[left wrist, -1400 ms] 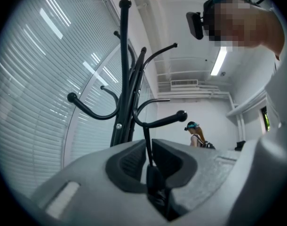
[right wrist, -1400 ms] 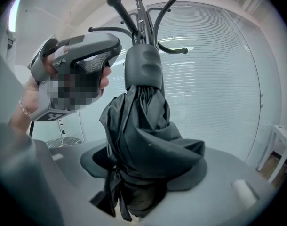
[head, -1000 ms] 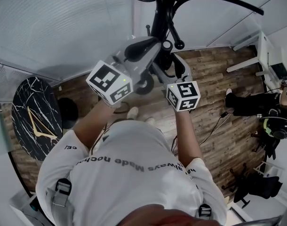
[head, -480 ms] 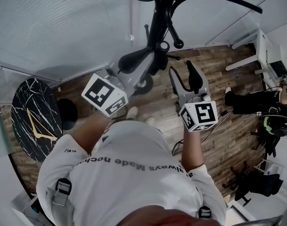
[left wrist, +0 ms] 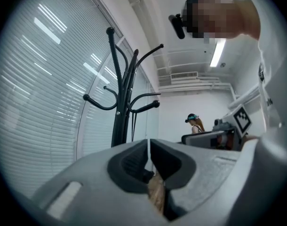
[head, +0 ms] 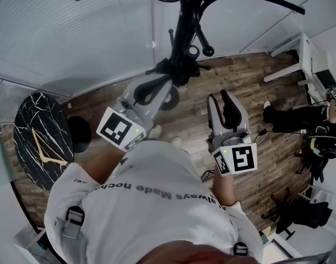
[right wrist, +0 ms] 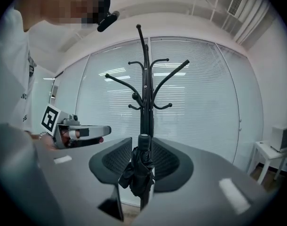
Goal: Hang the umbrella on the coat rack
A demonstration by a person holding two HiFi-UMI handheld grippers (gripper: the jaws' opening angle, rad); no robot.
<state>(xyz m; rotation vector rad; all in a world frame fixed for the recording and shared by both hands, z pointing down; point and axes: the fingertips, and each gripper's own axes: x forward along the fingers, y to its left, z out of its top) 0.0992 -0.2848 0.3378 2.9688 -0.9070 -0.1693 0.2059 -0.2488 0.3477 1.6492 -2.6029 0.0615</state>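
Note:
A black folded umbrella (head: 178, 69) hangs against the pole of the black coat rack (head: 185, 21). In the right gripper view the umbrella (right wrist: 141, 171) shows beyond the jaws, in front of the coat rack (right wrist: 144, 88). My right gripper (head: 225, 99) is well back from the rack, to its right. Its jaws are closing, with nothing between them. My left gripper (head: 155, 81) points at the rack from the lower left. In the left gripper view my left gripper (left wrist: 148, 147) has its pads together and holds nothing that I can see. The coat rack (left wrist: 120, 112) stands left of the jaws.
A round black marble table (head: 38, 136) stands at the left on the wood floor. A white desk (head: 305, 59) and a seated person (head: 300, 120) are at the right. Window blinds run behind the rack.
Both grippers have drawn back from the rack toward me, the left one down-left and the right one out to the right. The right jaws have narrowed. The umbrella stays on the rack.

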